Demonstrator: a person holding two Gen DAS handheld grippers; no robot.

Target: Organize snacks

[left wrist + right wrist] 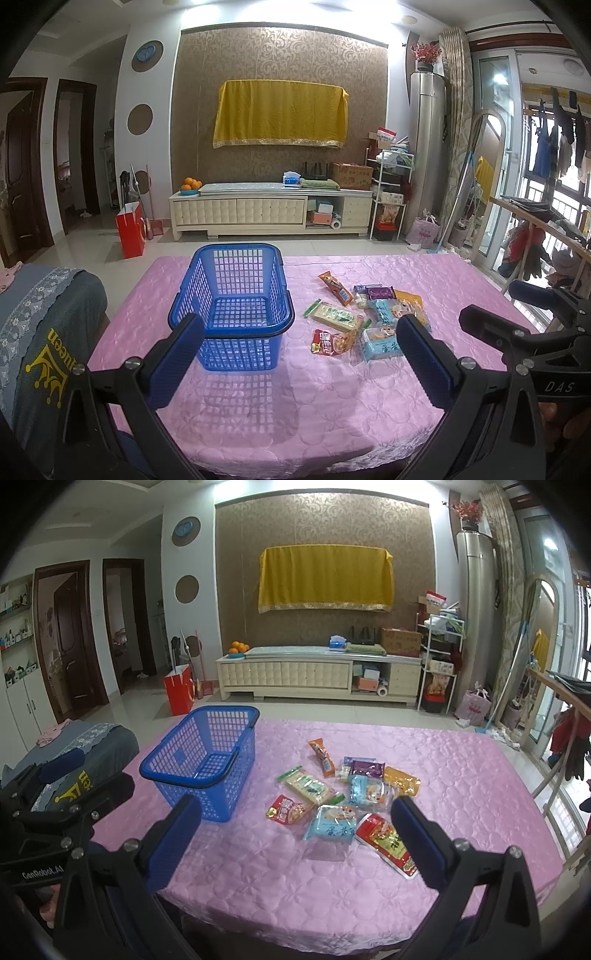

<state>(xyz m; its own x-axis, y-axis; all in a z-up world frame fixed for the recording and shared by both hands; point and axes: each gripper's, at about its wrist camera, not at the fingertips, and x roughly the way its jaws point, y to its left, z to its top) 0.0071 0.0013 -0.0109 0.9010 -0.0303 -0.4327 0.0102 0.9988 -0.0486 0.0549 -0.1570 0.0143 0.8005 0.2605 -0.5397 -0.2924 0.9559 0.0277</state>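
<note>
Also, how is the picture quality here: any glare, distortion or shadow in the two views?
Left wrist view: strong ceiling glare at the top, fisheye bending at the edges, the blue basket throwing a grid shadow on the pink tablecloth. Right wrist view: same bright ceiling and dark corners; snack packets sharp, some shiny.

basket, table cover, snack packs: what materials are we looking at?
Basket: looks like rigid moulded plastic, blue, open grid walls and floor, smooth rim.
Table cover: seems to be satin-like quilted fabric, pink, stitched flower pattern with a soft sheen.
Snack packs: most likely thin plastic film, glossy with glare and crinkles; some show clear windows.
</note>
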